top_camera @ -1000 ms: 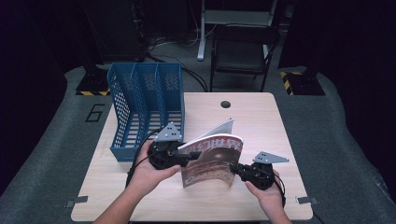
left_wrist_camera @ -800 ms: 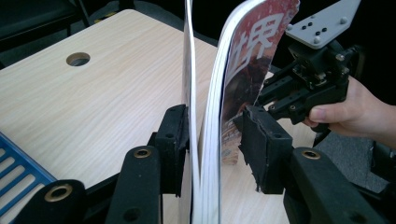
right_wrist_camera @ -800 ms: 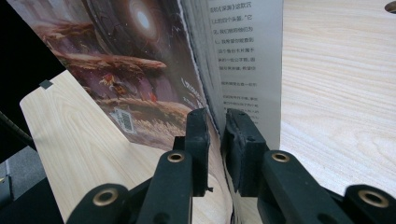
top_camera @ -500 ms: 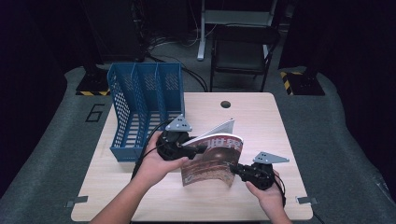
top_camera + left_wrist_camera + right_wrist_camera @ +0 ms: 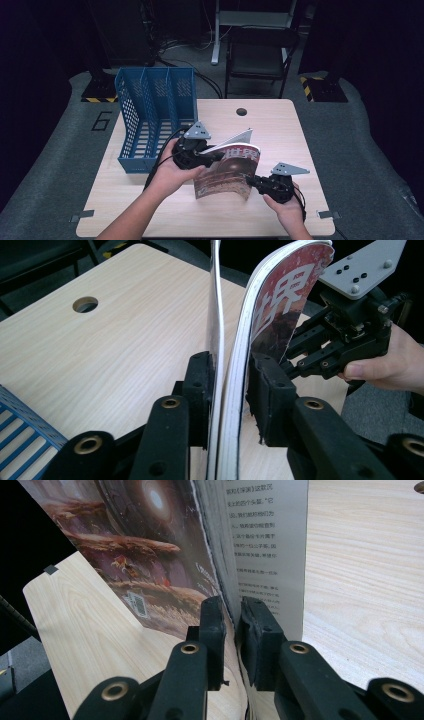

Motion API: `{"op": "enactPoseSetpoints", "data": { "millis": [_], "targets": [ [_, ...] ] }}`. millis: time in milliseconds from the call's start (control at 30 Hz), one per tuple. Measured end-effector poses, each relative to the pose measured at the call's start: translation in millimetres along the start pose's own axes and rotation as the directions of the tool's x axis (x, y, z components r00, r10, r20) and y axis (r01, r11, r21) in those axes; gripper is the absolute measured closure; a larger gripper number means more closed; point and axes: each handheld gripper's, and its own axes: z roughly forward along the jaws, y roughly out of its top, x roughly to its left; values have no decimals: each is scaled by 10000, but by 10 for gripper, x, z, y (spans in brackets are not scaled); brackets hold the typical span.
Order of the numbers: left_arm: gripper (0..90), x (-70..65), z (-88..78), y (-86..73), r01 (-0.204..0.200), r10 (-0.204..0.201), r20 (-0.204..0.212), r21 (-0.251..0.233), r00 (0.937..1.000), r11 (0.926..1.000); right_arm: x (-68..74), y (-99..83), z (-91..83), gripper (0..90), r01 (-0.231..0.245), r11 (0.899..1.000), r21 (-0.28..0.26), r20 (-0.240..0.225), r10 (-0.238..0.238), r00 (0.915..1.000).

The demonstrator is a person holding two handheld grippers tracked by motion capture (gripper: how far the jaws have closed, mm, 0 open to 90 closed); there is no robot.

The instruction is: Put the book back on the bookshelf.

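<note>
While lifting: I am holding the magazine (image 5: pixel 227 170) off the table (image 5: pixel 280 130) between both grippers, at the lower centre of the high view.
Left gripper (image 5: pixel 231 385): its jaws are clamping the magazine's edge, pinching most of the pages, while one cover leaf is splaying away.
Right gripper (image 5: pixel 231 625): its jaws are clenching the opposite edge, by the cover and a printed page.
Done so far: I am judging the pick-up complete, since the magazine is standing on edge, bowed.
Left to do: probably carrying it to the blue file rack (image 5: pixel 155 117), at the left of centre, whose slots are looking empty.
Writing: large white Chinese characters are showing on the reddish cover; small Chinese text on the inner page, too fine to read; a painted 6 (image 5: pixel 102 120) on the floor.
</note>
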Motion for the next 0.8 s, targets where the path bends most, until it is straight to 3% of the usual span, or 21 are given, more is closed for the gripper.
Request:
{"op": "enactPoseSetpoints", "data": {
  "millis": [233,600,800],
  "targets": [
    [779,15,20,-20,-214,213,20,327,9998,9992,1,2,1,794,-95,10000,0,-23,95,10000],
    [824,38,2,-50,-204,199,171,305,9997,9993,7,6,3,797,-54,10000,-12,-39,54,10000],
    [836,19,1,-21,-517,518,-11,551,9987,9971,5,7,8,798,-113,9999,-41,0,113,9999]
  ]
}}
